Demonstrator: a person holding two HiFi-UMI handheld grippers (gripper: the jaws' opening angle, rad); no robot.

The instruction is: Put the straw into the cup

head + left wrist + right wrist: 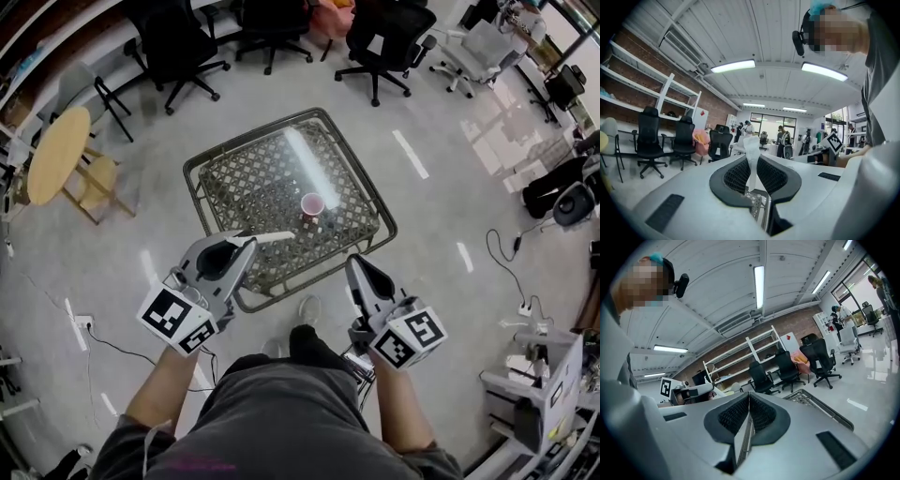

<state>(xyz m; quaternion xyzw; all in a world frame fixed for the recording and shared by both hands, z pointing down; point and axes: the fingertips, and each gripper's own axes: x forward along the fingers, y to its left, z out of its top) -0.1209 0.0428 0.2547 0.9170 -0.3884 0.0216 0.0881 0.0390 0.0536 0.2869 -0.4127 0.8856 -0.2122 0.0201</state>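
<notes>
left gripper (247,243): jaws narrow and clamped on the straw (751,143); the white straw stands up between the dark pads in the left gripper view, and in the head view its free end sticks out past the jaw tips toward the right of the frame
right gripper (749,399): jaws pressed together with nothing between them; it sits at lower right of the head view, tips pointing up the frame toward the table
cup (312,204): small and pink, upright, open mouth up; on the table (253,187) near its right half, at the centre of the head view
straw to cup: apart; the straw tip is below and left of the cup in the head view, over the near edge of the table, lying about level and not aimed into the mouth
table: low, woven top under glass, dark frame; only the cup shows on it
surroundings: black chairs (183,42) along the top of the frame, a round wooden table (56,155) at upper left; all well apart from the work
step: by my reading, carrying the held straw toward the cup; insertion not yet begun
next move: likely bring the straw tip over the cup mouth, tip the straw toward upright, lower it in, then let go; the right gripper is free to steady the light cup
risk: the cup looks light and could tip if the straw catches its rim
</notes>
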